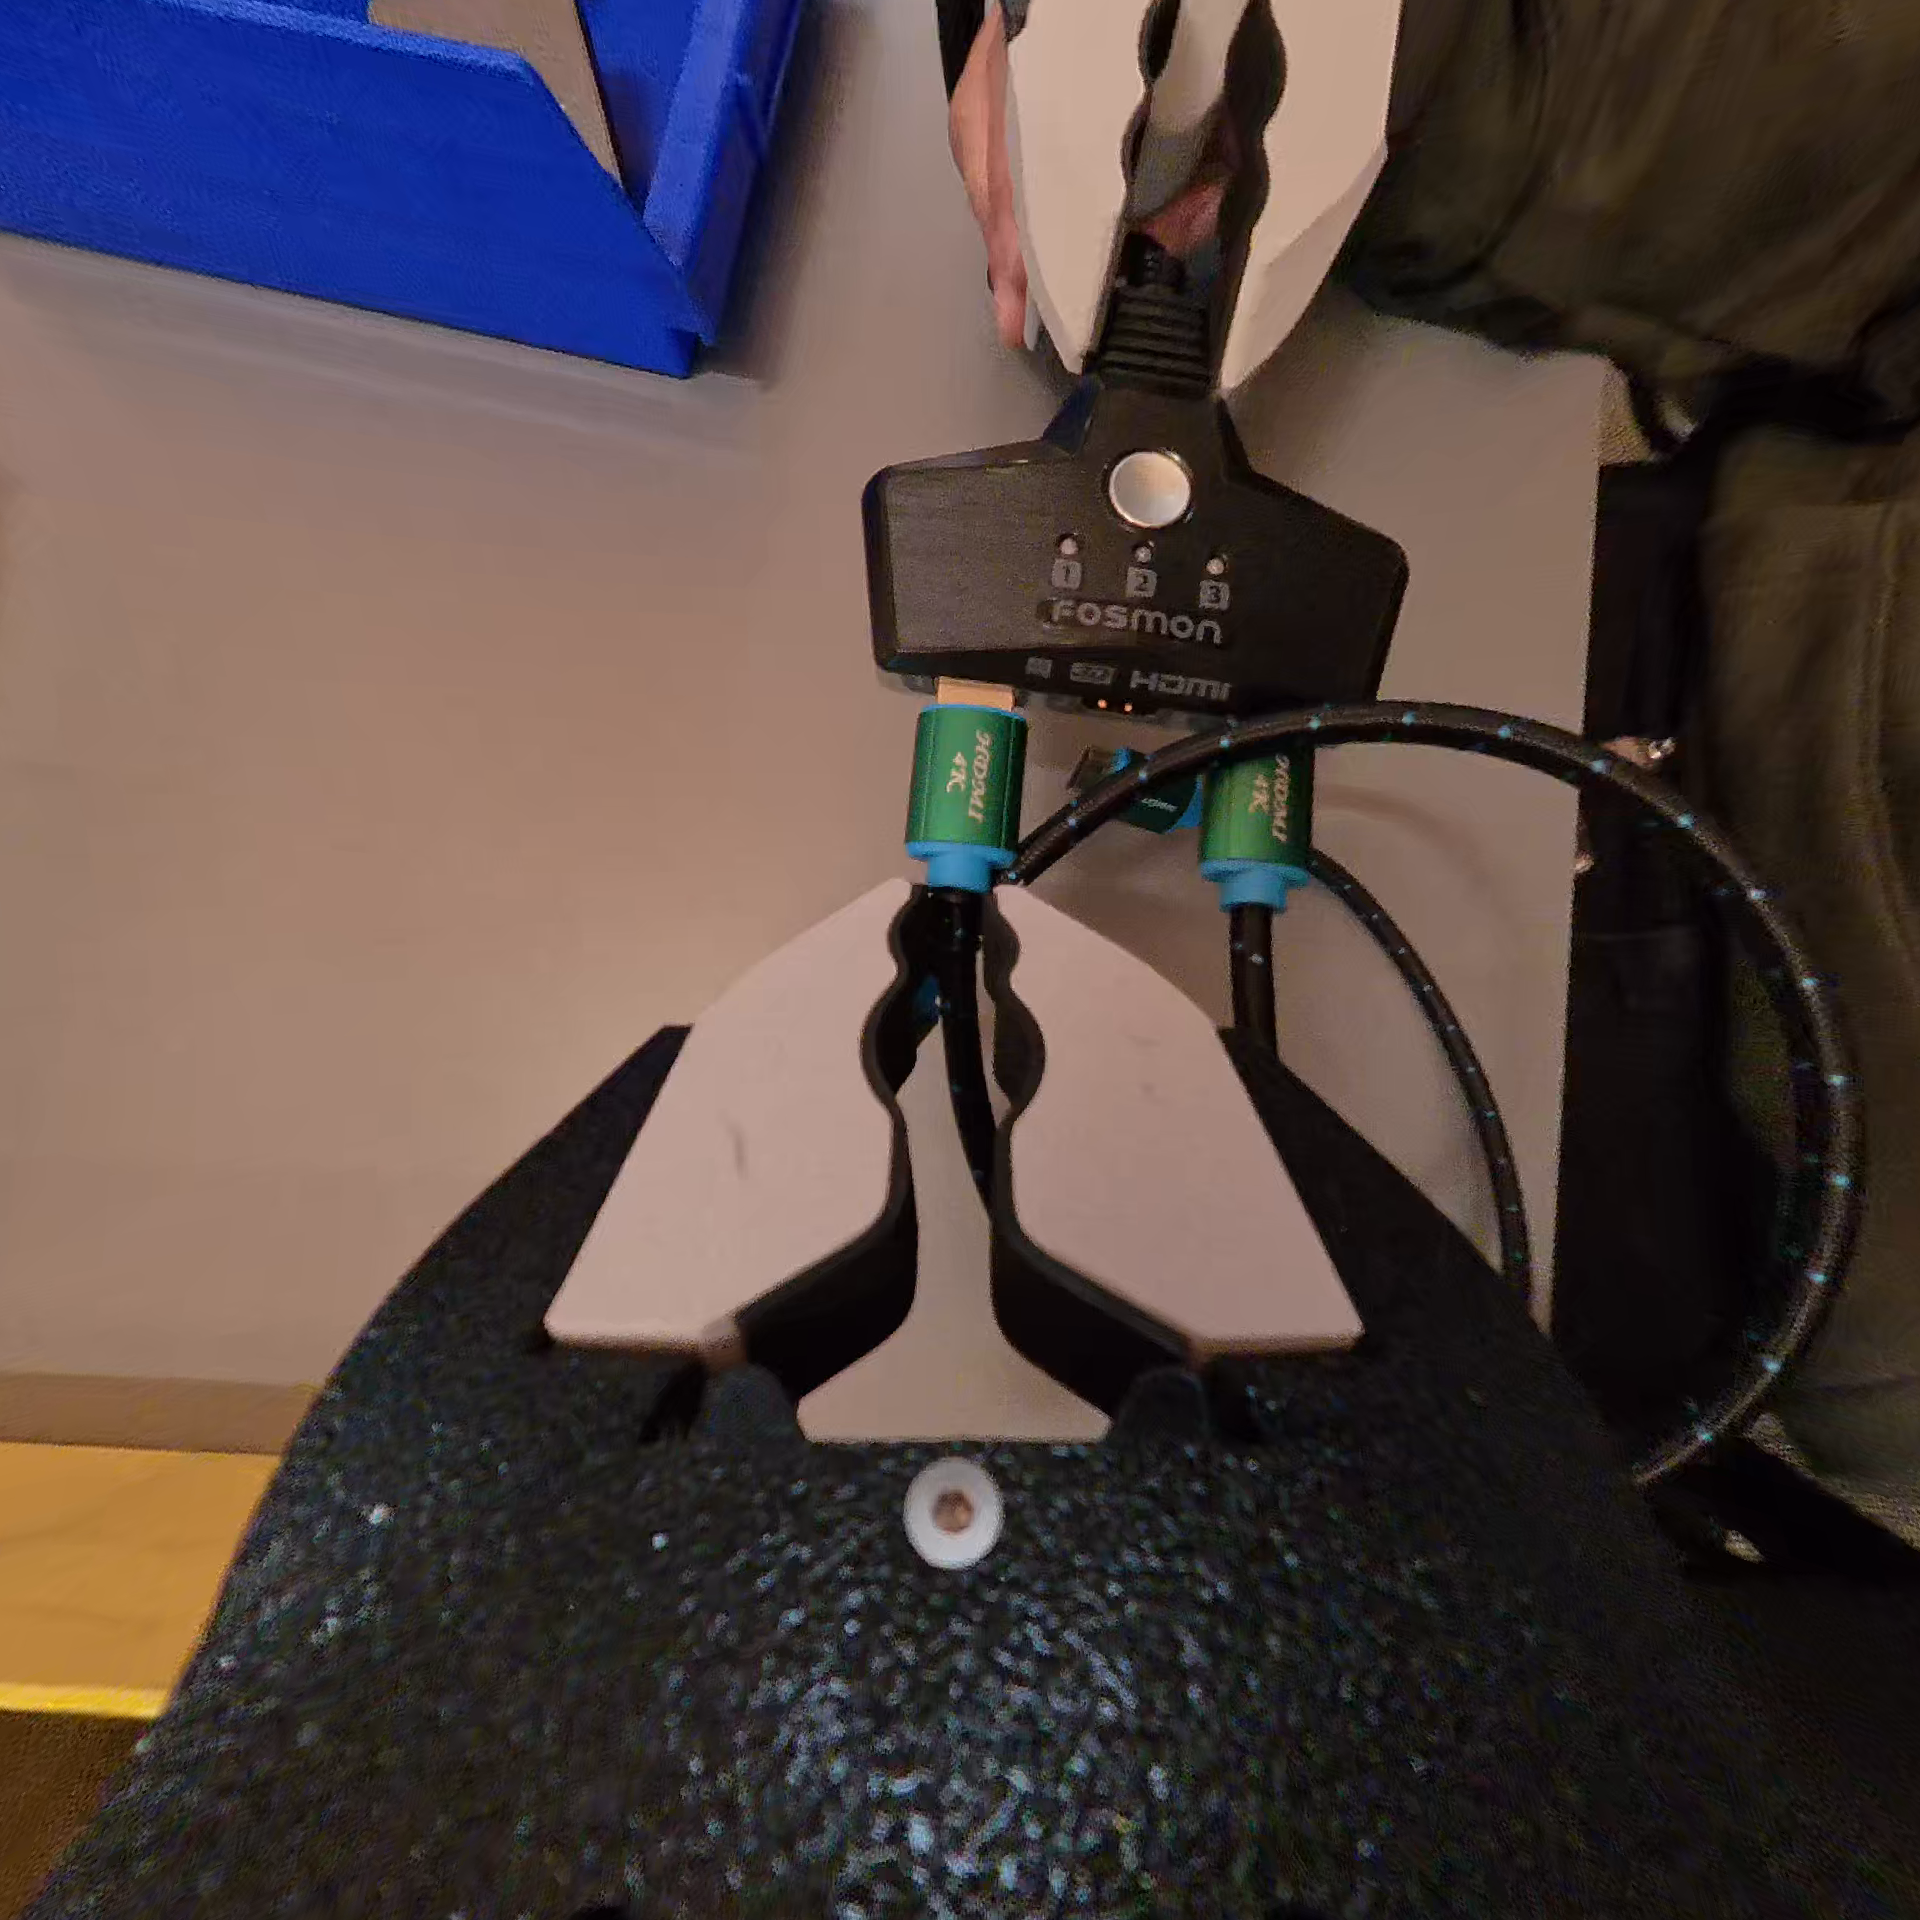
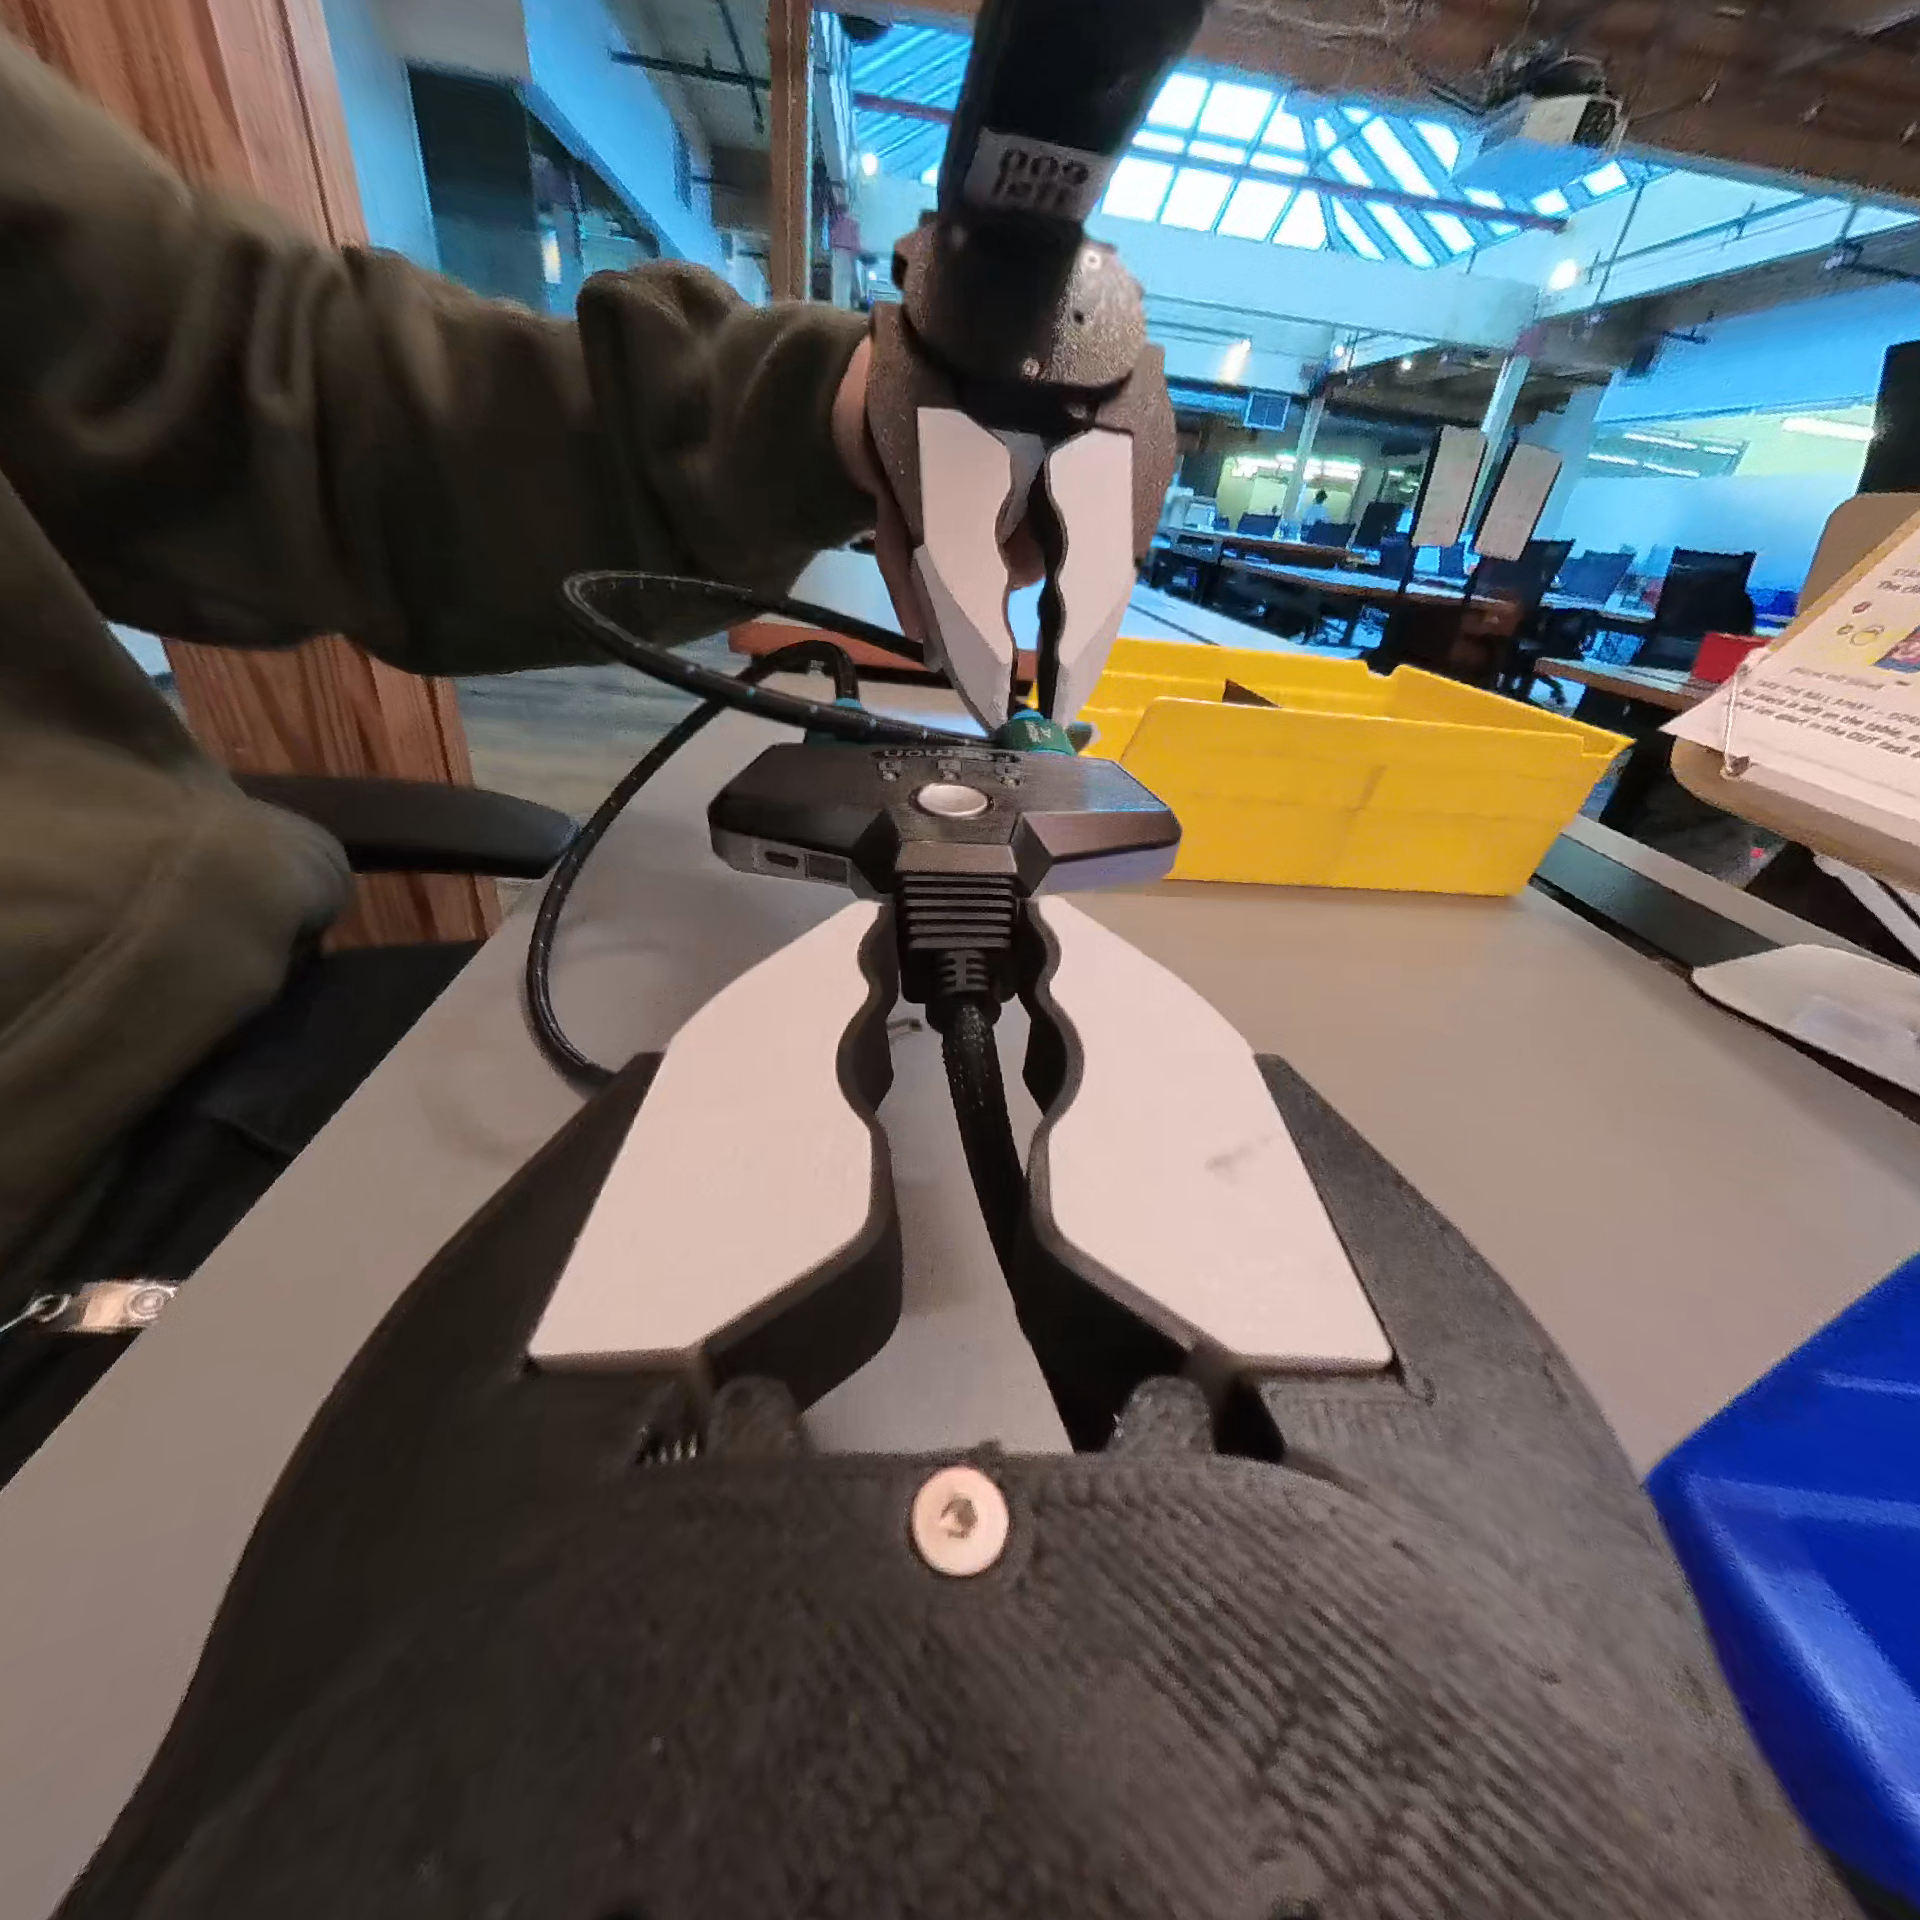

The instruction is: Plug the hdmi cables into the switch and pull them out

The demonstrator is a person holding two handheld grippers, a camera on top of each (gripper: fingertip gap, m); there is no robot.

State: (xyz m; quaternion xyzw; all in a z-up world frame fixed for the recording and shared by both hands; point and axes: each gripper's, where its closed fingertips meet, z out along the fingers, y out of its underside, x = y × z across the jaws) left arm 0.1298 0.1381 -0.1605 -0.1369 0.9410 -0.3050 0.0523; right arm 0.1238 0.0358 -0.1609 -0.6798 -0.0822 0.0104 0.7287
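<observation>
The black HDMI switch lies on the grey table. My left gripper is shut on the black braided cable just behind a green HDMI plug. That plug sits at the switch's left port with a strip of its metal tip showing. A second green plug is in the right port. My right gripper is shut on the switch's ribbed cable stem. The switch also shows in the right wrist view, with the left gripper coming down behind it.
A blue bin stands at the far left of the table, and also shows in the right wrist view. A yellow bin stands behind the switch. The braided cable loops toward the person's olive sleeve. Papers lie to the right.
</observation>
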